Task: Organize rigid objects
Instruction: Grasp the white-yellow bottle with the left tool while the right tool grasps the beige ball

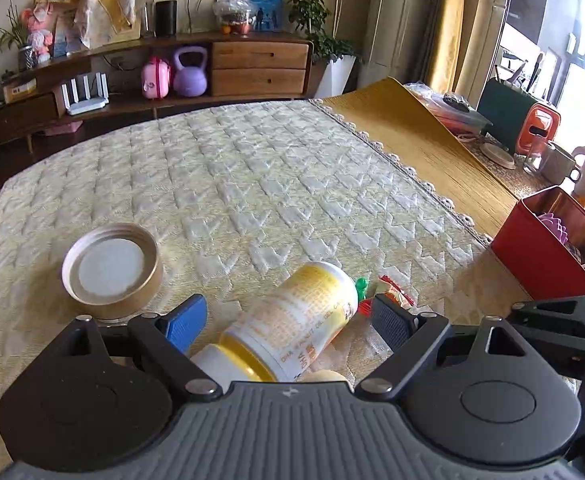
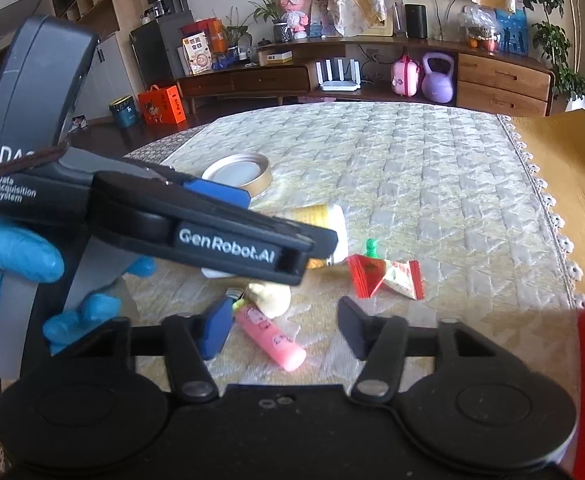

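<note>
Left wrist view: on the quilted cloth (image 1: 252,184), a gold lid (image 1: 112,270) lies upside down at about nine o'clock of the frame's middle. Just right of it the left gripper (image 1: 288,322) stands wide open, its blue pad and black pad either side of a white and yellow bottle (image 1: 300,320) lying on its side; neither pad touches it. A green piece (image 1: 361,285) and a red and white wrapper (image 1: 396,292) lie at the bottle's three o'clock. A red box (image 1: 532,260) stands at the far right edge, things inside it.

Right wrist view: a blue-gloved hand (image 2: 16,264) at nine o'clock holds the left gripper's handle. At six o'clock the right gripper (image 2: 282,328) is partly open, gripping nothing. A pink tube (image 2: 270,334) lies on the cloth between its pads, close against the blue one; whether they touch I cannot tell. A pale yellow lump (image 2: 270,298) sits at the tube's twelve o'clock.
</note>
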A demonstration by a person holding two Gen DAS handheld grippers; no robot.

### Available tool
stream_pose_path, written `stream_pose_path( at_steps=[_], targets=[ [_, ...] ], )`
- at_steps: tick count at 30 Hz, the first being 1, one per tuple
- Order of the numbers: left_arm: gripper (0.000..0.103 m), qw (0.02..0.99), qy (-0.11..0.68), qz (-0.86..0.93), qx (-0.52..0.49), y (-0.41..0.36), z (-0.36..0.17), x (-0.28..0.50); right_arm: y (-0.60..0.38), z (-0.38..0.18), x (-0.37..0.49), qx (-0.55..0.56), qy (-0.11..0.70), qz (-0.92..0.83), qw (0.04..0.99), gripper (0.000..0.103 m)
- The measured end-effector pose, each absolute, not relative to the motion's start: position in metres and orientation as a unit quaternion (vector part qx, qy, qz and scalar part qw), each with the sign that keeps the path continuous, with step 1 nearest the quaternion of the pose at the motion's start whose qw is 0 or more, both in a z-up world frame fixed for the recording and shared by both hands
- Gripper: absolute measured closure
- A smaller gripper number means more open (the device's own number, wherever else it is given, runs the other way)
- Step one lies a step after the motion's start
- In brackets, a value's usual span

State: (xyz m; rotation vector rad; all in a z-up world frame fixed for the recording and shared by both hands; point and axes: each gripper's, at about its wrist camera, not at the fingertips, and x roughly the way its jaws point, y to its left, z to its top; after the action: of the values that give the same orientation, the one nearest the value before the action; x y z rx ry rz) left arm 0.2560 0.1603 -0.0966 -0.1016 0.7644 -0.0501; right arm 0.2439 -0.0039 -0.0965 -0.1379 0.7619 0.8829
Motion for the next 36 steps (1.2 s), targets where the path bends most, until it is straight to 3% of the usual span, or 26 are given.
stream_pose_path(
  at_steps=[15, 18, 22, 29, 36],
  targets=[
    [0.022, 0.922, 0.383, -0.026, -0.059, 0.166, -0.111, 0.262, 0.012, -0.111, 0.256, -0.052, 0.371, 0.422, 0.826, 0.057],
    [0.026, 0.923, 0.381, -0.032, -0.042, 0.161, -0.11, 0.261, 0.015, -0.112, 0.257, -0.048, 0.37, 0.422, 0.827, 0.063],
    [0.038, 0.923, 0.382, -0.037, -0.031, 0.156, -0.11, 0.262, 0.015, -0.111, 0.257, -0.044, 0.37, 0.425, 0.825, 0.074],
    [0.054, 0.924, 0.38, -0.031, -0.027, 0.157, -0.108, 0.26, 0.008, -0.108, 0.254, -0.043, 0.362, 0.419, 0.832, 0.075],
    [0.058, 0.924, 0.379, -0.005, -0.048, 0.158, -0.104, 0.258, -0.011, -0.096, 0.248, -0.026, 0.35, 0.409, 0.843, 0.075]
  ],
)
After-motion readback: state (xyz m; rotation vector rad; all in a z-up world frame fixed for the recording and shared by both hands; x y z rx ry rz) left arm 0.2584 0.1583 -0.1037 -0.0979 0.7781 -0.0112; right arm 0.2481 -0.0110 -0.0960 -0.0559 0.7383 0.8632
